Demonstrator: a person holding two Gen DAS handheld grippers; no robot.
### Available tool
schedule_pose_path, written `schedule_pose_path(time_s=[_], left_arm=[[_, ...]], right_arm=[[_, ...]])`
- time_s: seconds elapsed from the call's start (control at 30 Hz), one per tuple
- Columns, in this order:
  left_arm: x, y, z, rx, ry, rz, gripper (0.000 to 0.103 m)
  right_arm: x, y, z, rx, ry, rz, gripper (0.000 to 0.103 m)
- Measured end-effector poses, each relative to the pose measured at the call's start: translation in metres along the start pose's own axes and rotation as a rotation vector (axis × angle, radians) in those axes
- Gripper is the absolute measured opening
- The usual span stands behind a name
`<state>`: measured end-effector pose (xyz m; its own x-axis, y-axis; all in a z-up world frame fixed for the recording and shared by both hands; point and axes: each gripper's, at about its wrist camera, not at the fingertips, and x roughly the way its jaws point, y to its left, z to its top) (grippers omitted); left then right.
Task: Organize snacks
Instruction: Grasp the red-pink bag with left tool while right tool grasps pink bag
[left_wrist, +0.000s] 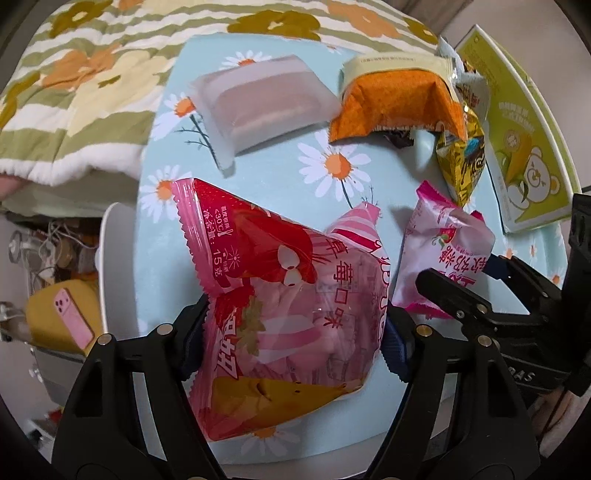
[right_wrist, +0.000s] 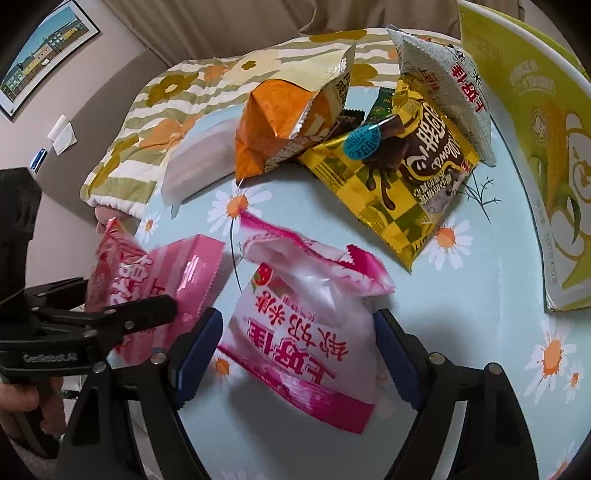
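Note:
My left gripper (left_wrist: 295, 343) is shut on a red and pink strawberry snack bag (left_wrist: 280, 295), holding it over the daisy-print table (left_wrist: 280, 158). My right gripper (right_wrist: 299, 350) has its blue pads touching both sides of a pink and white rice-cracker bag (right_wrist: 306, 332); that bag also shows in the left wrist view (left_wrist: 439, 247), with the right gripper (left_wrist: 476, 284) on it. The strawberry bag (right_wrist: 147, 280) and the left gripper (right_wrist: 110, 314) show at the left of the right wrist view.
Farther back lie a frosted white packet (left_wrist: 258, 99), an orange bag (right_wrist: 280, 125), a yellow chocolate bag (right_wrist: 406, 177) and a white bag (right_wrist: 454, 85). A green bear-print box (right_wrist: 535, 147) stands at the right. A flowered quilt (left_wrist: 92, 74) lies beyond the table's left edge.

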<state>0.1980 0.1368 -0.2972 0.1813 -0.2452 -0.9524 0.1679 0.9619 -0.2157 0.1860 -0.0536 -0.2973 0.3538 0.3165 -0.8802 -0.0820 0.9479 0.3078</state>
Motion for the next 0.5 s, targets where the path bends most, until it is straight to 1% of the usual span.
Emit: schedule_pose_path(time_s=[0.07,0.13,0.17,0.2,0.33,0.4,0.5], left_arm=[[-0.002,0.002,0.002,-0.001,-0.007,0.000,0.073],[-0.004,0.003,0.001,-0.002,-0.012,-0.002,0.073],[-0.005,0.003,0.001,-0.003,-0.014,-0.003,0.073],[-0.007,0.003,0.000,-0.004,-0.017,-0.003,0.073],[-0.014,0.004,-0.003,-0.007,-0.026,-0.008,0.073],[-0.017,0.005,-0.004,-0.008,-0.030,-0.009,0.073],[-0.024,0.008,-0.005,-0.014,-0.042,-0.014,0.073]], right_arm=[[0.003,0.002,0.002,0.000,0.000,-0.013,0.076],[0.005,0.006,0.005,-0.028,-0.007,-0.037,0.073],[0.006,0.008,0.005,-0.037,-0.010,-0.046,0.070],[0.006,0.009,0.004,-0.044,-0.013,-0.053,0.065],[0.004,0.011,0.003,-0.035,-0.030,-0.047,0.054],[0.002,0.011,0.002,-0.037,-0.031,-0.035,0.048],[-0.001,0.012,0.001,-0.038,-0.030,-0.019,0.043]])
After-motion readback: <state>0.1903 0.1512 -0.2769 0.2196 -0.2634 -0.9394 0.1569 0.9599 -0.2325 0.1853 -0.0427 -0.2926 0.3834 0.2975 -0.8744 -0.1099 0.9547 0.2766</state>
